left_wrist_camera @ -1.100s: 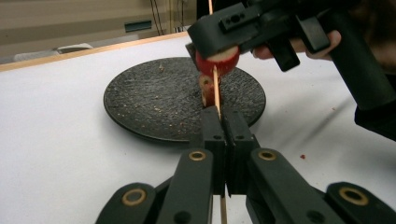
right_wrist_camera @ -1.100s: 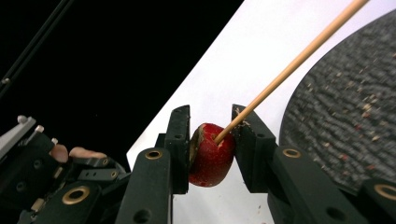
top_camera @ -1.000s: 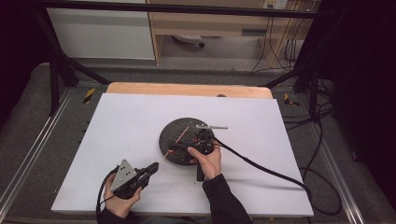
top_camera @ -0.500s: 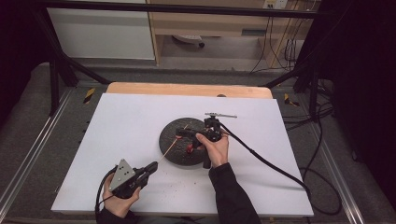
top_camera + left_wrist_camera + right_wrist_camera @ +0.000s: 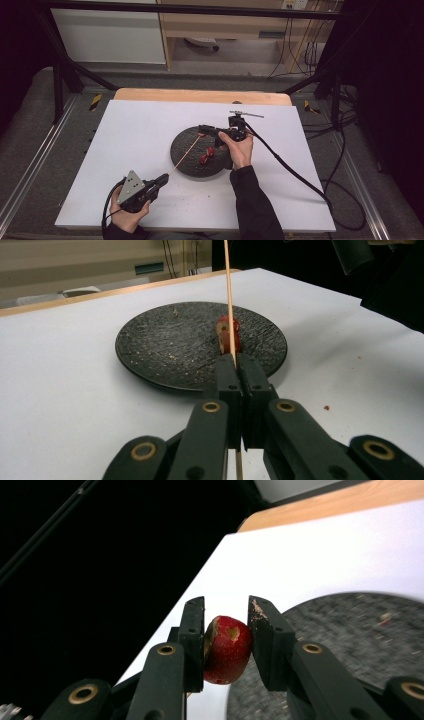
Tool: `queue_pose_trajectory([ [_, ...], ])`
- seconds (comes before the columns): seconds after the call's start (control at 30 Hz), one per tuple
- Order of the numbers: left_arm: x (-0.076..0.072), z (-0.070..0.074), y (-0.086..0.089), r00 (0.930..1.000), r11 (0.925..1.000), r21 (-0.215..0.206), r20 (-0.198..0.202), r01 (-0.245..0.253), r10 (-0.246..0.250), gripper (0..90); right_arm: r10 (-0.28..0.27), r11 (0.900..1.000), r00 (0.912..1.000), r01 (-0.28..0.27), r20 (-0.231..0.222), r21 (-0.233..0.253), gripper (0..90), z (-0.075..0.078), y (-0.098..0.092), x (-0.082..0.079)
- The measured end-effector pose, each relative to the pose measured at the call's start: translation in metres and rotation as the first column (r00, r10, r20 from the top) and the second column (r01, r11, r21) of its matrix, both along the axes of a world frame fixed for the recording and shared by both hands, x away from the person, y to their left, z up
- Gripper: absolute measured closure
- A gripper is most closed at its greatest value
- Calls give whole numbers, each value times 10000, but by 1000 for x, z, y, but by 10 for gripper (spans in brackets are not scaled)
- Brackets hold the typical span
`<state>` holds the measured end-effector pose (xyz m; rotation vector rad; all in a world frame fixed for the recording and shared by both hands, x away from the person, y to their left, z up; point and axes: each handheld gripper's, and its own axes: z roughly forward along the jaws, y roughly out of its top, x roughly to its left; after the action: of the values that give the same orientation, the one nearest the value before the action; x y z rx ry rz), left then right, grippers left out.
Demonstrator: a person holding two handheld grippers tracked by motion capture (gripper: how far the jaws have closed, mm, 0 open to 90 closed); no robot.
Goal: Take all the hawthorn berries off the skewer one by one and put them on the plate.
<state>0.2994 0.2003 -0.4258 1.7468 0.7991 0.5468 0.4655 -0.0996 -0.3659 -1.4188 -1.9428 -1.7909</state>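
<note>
A black round plate point(image 5: 187, 155) point(image 5: 165, 345) point(image 5: 350, 640) lies mid-table with two red fruit pieces point(image 5: 206, 157) point(image 5: 227, 335) on it. My left gripper point(image 5: 162, 180) point(image 5: 235, 362) sits near the table's front edge, shut on a thin wooden skewer point(image 5: 185, 152) point(image 5: 228, 295) that slants up over the plate. My right gripper point(image 5: 202, 131) point(image 5: 226, 617) hovers above the plate's far side, near the skewer's tip. It is shut on another red fruit piece point(image 5: 227, 647) with pale flesh on one face.
White paper point(image 5: 140, 130) covers the table, and a wooden edge point(image 5: 200, 95) shows at the back. A black cable point(image 5: 290, 170) trails right from my right gripper. Crumbs dot the plate and the paper nearby.
My right gripper has lifted off the plate with the red piece and moved toward the far right, up near the skewer tip. My left gripper has barely moved.
</note>
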Motion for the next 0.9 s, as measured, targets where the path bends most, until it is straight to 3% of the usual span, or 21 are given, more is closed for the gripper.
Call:
queue_pose_trajectory([
  [0.23,1,0,3,9999,10000,-34,-53,-85,85,886,-713,9961,9972,724,239,-511,694,-12,-10,14],
  [0.6,4,-3,5,9995,9998,-6,-272,-184,184,885,-832,9804,9965,803,-85,-1798,690,-61,2,22],
  [0.9,6,-4,5,9991,9998,-22,-372,-196,195,885,-1112,9608,9935,1012,-241,-2582,678,-85,8,28],
])
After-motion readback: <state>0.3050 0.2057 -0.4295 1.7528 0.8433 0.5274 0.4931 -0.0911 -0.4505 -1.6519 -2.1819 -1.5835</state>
